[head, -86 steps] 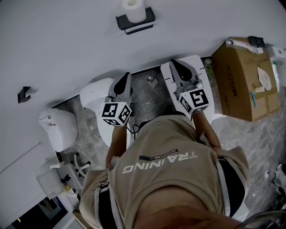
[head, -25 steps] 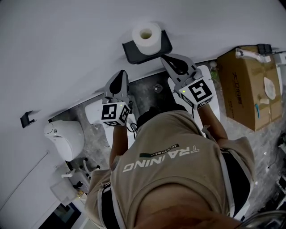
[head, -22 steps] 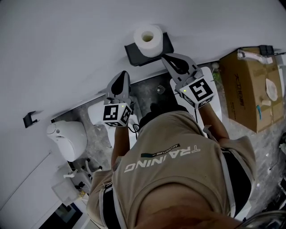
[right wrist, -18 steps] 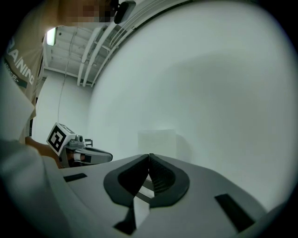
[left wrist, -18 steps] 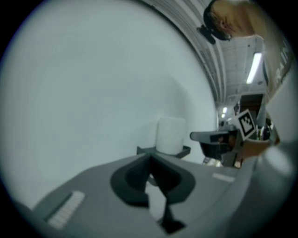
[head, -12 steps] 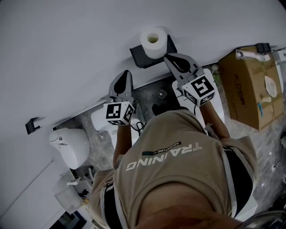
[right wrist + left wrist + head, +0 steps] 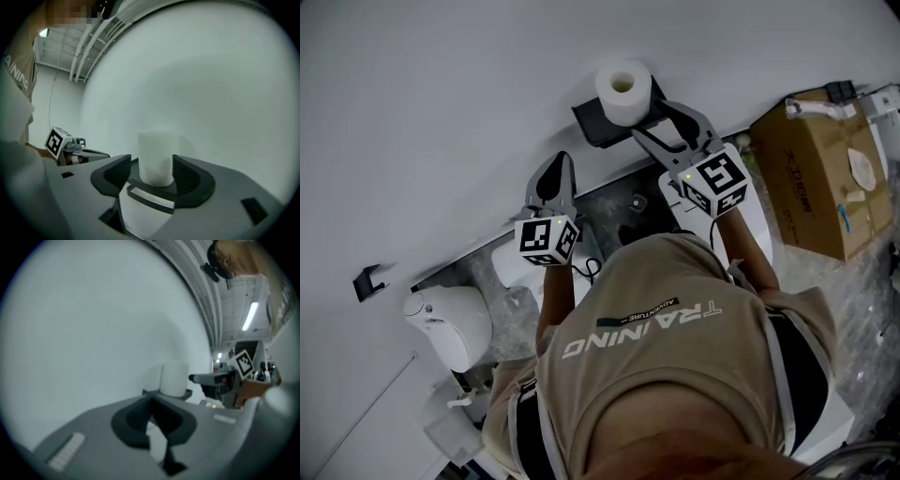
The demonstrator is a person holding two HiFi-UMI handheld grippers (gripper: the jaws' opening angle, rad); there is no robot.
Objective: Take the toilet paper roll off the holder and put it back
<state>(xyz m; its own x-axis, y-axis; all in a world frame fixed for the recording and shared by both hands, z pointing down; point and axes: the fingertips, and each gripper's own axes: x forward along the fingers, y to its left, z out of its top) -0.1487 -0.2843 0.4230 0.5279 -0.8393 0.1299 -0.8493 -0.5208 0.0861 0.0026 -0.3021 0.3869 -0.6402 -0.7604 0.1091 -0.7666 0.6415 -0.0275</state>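
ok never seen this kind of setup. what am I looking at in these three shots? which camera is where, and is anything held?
No robot here: a person holds a two-jaw gripper in each hand. The top-down picture comes from a camera on the person's head. The other two come from cameras riding on each gripper, looking along its jaws. A toilet paper roll stands on end on a dark holder on the white wall. A cardboard box sits on the floor at the right. The right gripper is opening its jaws; the roll shows in the gap between them, not pinched. The left gripper is shut and empty.
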